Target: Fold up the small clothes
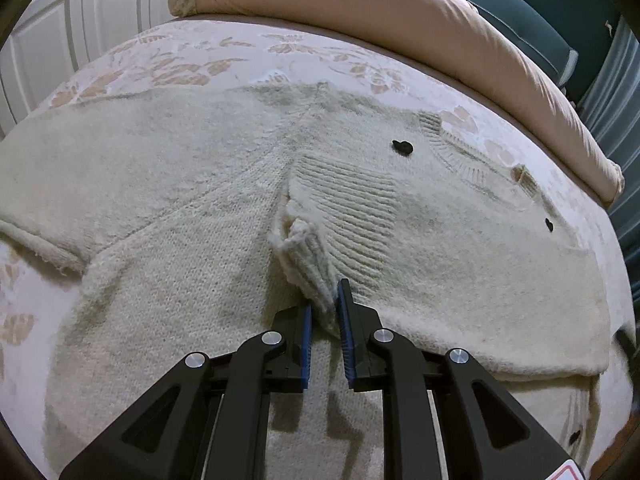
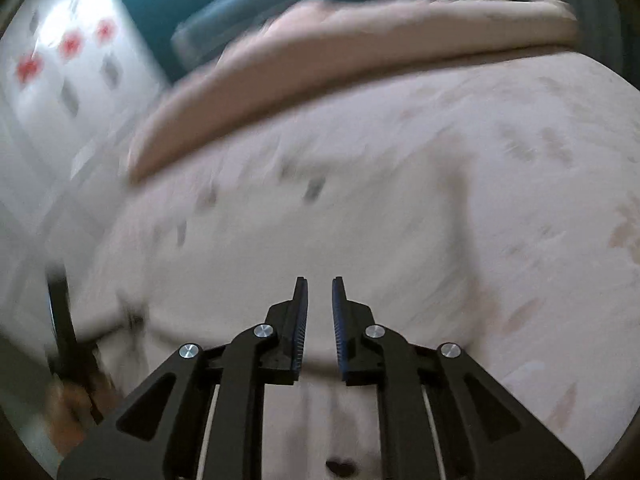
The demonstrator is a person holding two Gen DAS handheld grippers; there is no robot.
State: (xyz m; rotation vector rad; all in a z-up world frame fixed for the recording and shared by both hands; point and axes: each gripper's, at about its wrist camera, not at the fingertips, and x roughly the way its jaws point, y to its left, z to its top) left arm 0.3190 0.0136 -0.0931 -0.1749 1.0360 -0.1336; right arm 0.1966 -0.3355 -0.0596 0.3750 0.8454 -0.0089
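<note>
A cream knitted cardigan (image 1: 168, 184) lies spread flat on the bed (image 1: 224, 56), over a pale bedspread with faded leaf prints. It takes up most of the mattress, with a pinkish duvet (image 1: 400, 12) rolled along the far edge. Two dark buttons (image 1: 402, 146) show on the right half, next to the ribbed front band.

The left gripper (image 1: 325, 304) points down at the middle of the garment. Its blue-padded fingers (image 1: 345, 312) are only narrowly apart, and a ribbed cuff (image 1: 308, 264) is pinched between them: the knit bunches up in a little ridge right at the tips, and both pads press on it. The rest of that sleeve lies folded across the chest of the cardigan.

The right gripper (image 2: 320, 292) is blurred against the bedding (everything behind it smears, so detail there is hard to read). Its fingers (image 2: 301, 312) stand nearly together, with a slim gap between the pads, and nothing sits in that gap. They hang above the pale fabric and I cannot tell whether they touch it. A dark button (image 2: 338, 467) shows at the very bottom of that view, between the gripper's arms. At the lower left edge a hand (image 2: 76, 404) holds a black part, too smeared to make out.
</note>
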